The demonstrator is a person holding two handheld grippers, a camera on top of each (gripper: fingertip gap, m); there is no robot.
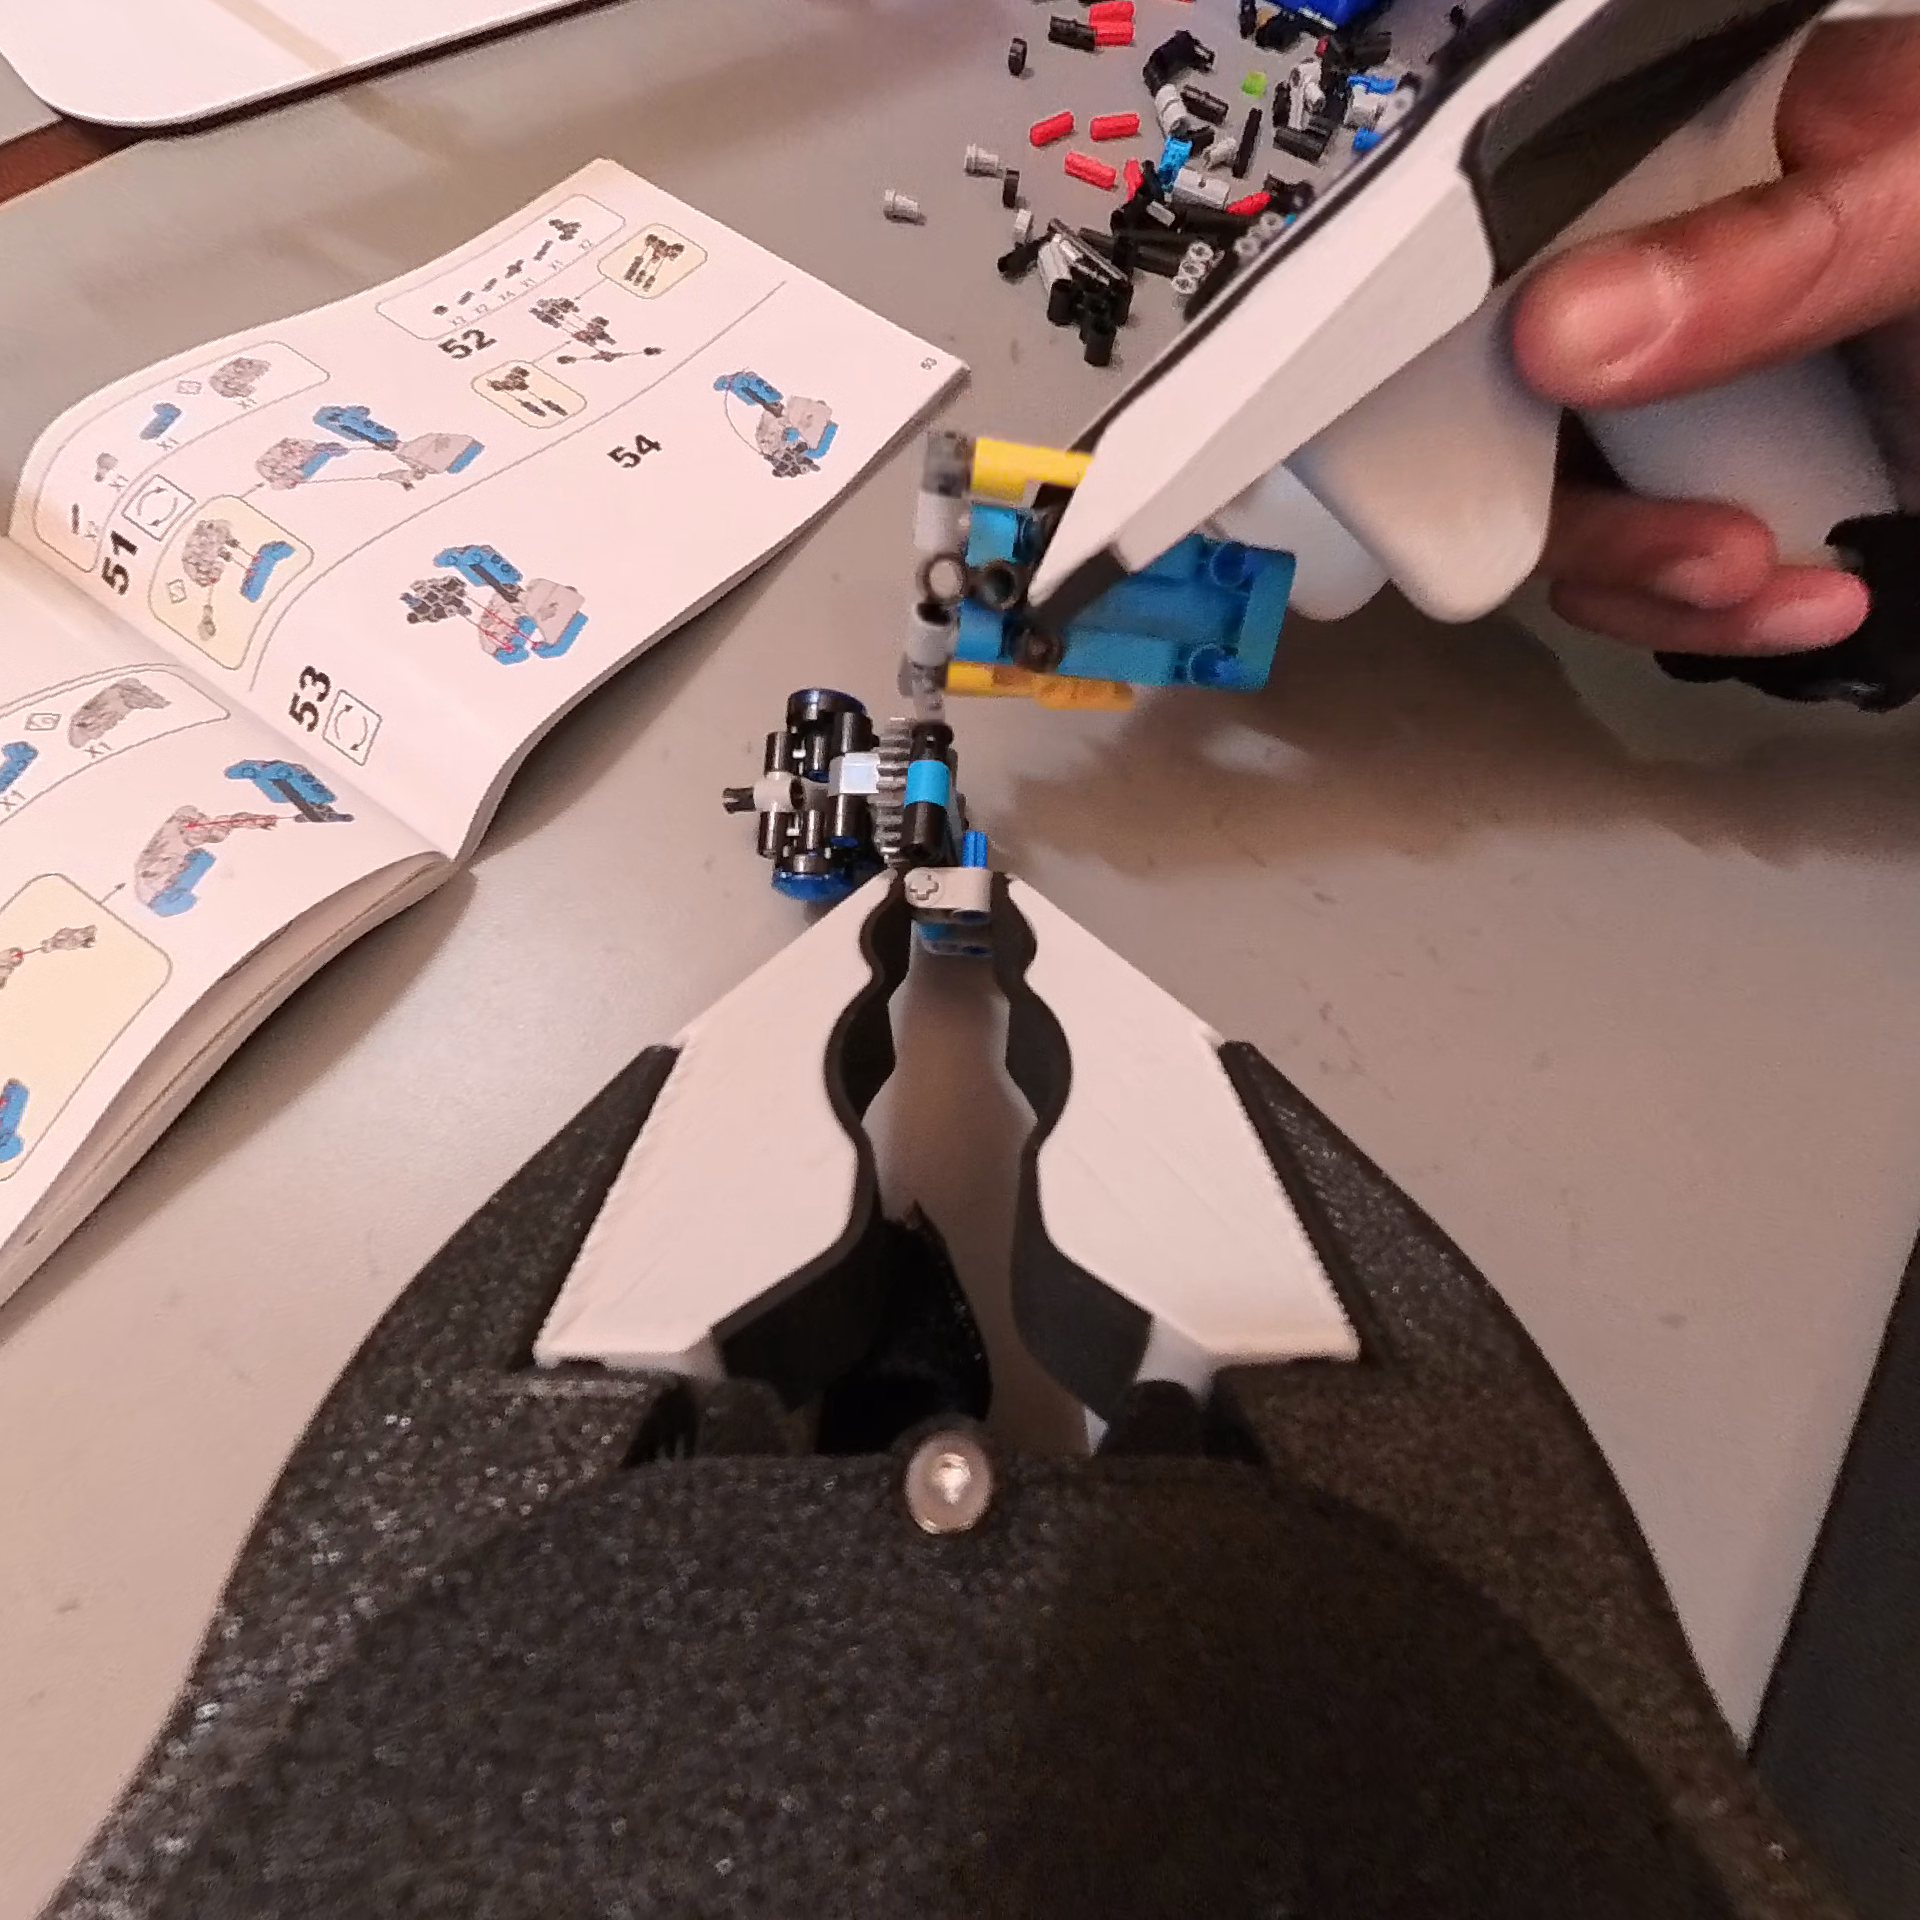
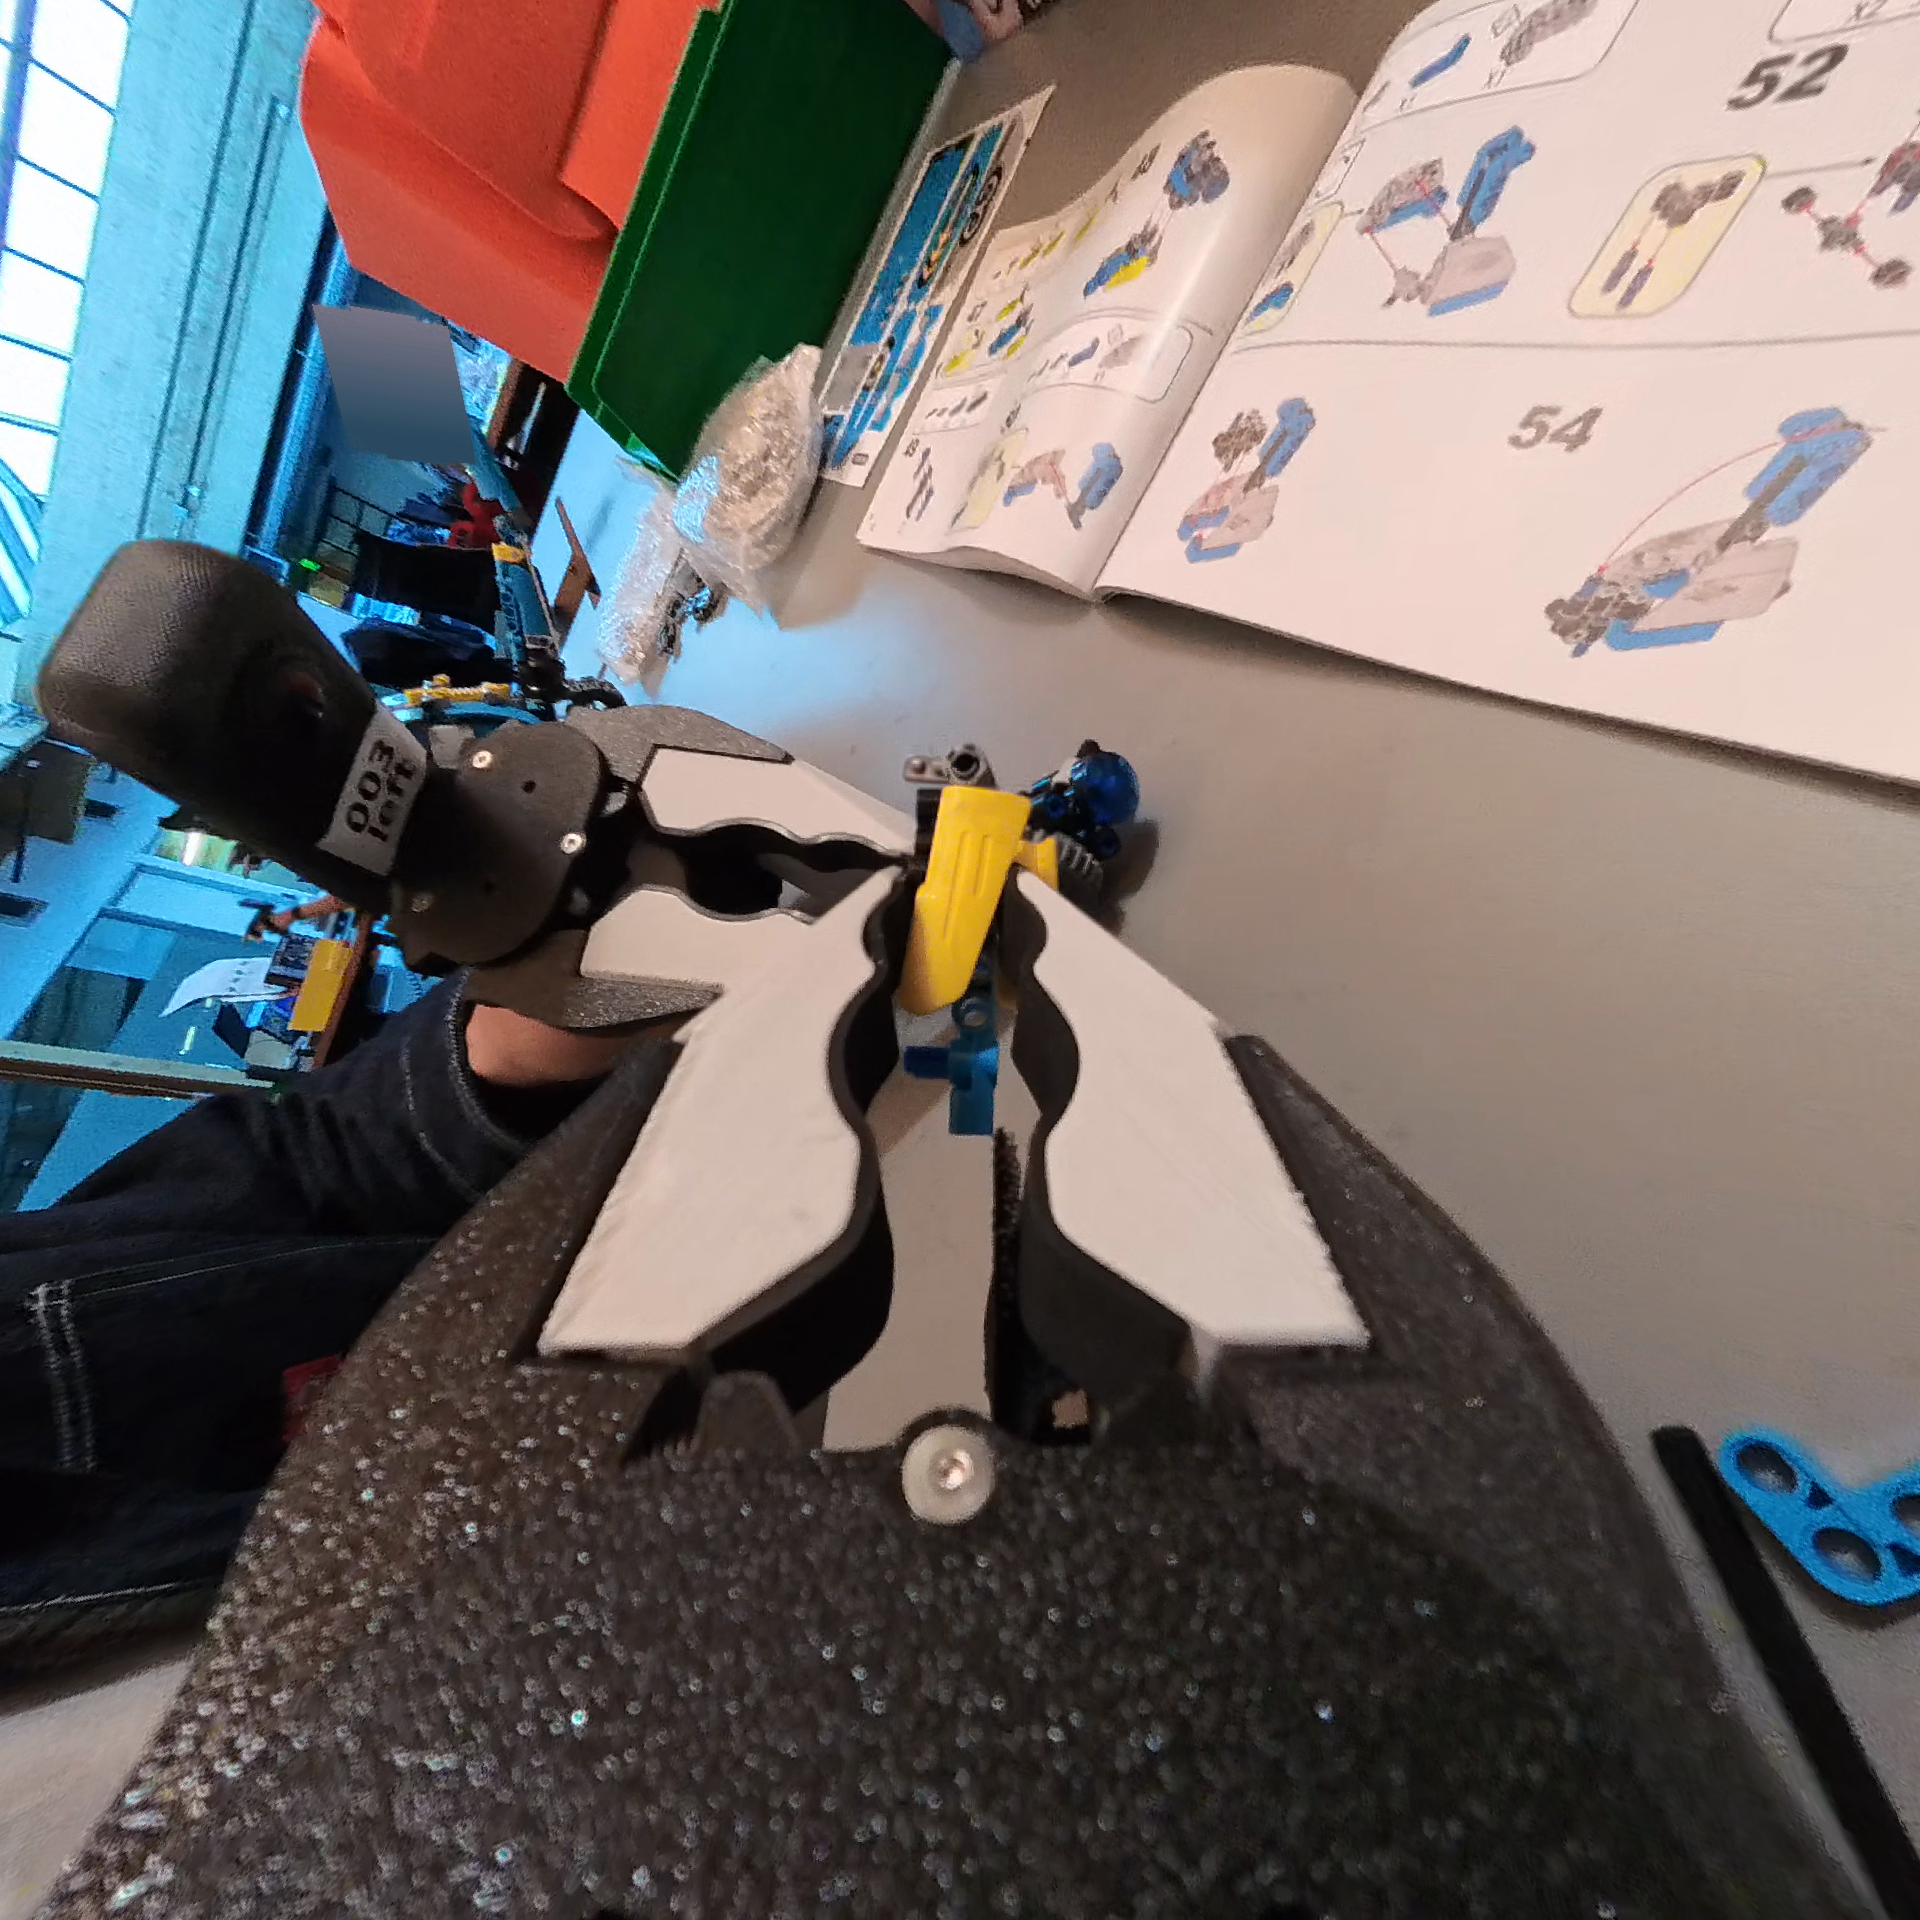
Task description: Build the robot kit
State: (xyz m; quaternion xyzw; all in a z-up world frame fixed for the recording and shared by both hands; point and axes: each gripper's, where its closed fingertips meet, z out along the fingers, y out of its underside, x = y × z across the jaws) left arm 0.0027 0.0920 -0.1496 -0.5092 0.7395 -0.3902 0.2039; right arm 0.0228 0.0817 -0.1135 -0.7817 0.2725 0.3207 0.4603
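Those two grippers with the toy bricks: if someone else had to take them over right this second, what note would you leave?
Left gripper: shut on the black-and-blue gear assembly, gripping its grey-and-blue end; the assembly sits at table level.
Right gripper: shut on the blue-and-yellow brick assembly, held just above the gear assembly; whether they touch is unclear.
Nearby: open instruction booklet to the left, pile of loose bricks beyond, a blue angled beam by the right gripper.
Done: two sub-builds exist. Left: they look not yet joined, and many loose bricks remain.
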